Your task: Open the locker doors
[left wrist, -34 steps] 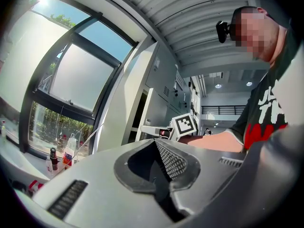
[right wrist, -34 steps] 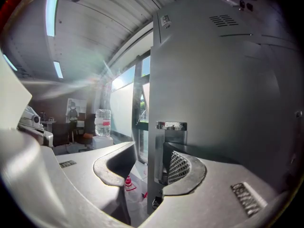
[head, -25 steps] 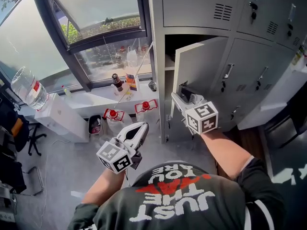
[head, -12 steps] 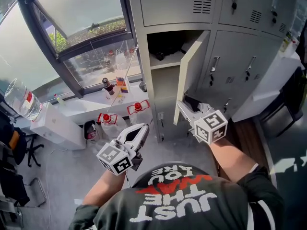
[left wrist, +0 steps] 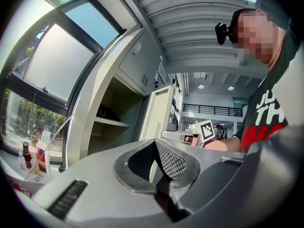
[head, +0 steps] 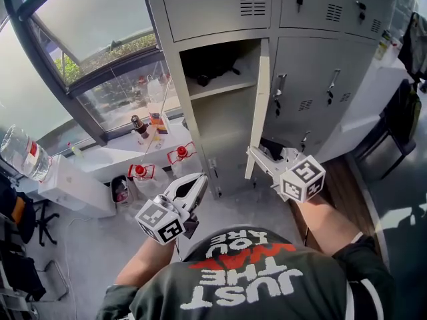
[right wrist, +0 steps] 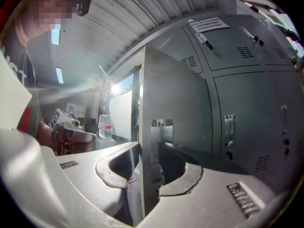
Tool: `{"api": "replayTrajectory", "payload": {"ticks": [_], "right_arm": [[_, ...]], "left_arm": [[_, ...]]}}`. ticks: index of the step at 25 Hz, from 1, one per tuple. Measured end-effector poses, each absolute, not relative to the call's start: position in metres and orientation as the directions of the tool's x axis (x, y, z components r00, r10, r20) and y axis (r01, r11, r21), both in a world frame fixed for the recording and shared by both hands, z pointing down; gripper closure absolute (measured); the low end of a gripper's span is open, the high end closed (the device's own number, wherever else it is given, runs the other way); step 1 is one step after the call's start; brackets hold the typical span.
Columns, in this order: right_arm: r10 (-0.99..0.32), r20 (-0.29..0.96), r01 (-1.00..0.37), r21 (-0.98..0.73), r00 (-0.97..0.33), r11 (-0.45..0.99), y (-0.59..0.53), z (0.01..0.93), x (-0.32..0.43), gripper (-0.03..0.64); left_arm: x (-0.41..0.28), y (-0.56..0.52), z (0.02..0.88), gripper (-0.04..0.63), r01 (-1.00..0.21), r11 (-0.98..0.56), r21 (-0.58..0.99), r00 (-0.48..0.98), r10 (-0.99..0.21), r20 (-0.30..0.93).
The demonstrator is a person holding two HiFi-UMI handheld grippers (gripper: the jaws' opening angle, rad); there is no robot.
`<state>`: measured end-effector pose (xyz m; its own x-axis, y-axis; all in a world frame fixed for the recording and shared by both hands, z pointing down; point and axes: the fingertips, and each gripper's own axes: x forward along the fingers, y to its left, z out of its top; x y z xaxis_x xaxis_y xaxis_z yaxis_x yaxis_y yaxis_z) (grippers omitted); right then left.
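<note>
- Left hand-held gripper [head: 197, 181]: we are holding it low with its jaws together and empty, off to the side of the door's swing.
- We are aiming to swing the locker door [head: 259, 99], which is standing edge-on from its open compartment [head: 220, 112], smoothly along its hinge arc.
- We are straddling its lower edge with the right hand-held gripper [head: 252, 153]. Its jaws have just been easing apart but seem to touch both faces, so we are avoiding any twist.

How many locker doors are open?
1: the door, swung out edge-on, left column, middle row. The other doors in view are shut; more may be hidden.
</note>
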<state>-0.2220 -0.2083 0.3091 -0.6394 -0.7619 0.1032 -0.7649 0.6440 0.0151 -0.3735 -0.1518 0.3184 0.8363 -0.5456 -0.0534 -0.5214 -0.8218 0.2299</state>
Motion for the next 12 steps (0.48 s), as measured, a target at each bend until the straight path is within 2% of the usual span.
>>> {"api": "replayTrajectory", "payload": {"ticks": [12], "right_arm": [[-0.759, 0.071, -0.761, -0.001, -0.647, 0.649, -0.188, 0.306, -0.161, 0.463]], "left_arm": [[-0.335, -0.157, 0.313, 0.598, -0.489, -0.840, 0.235, 0.856, -0.514, -0.055]]}}
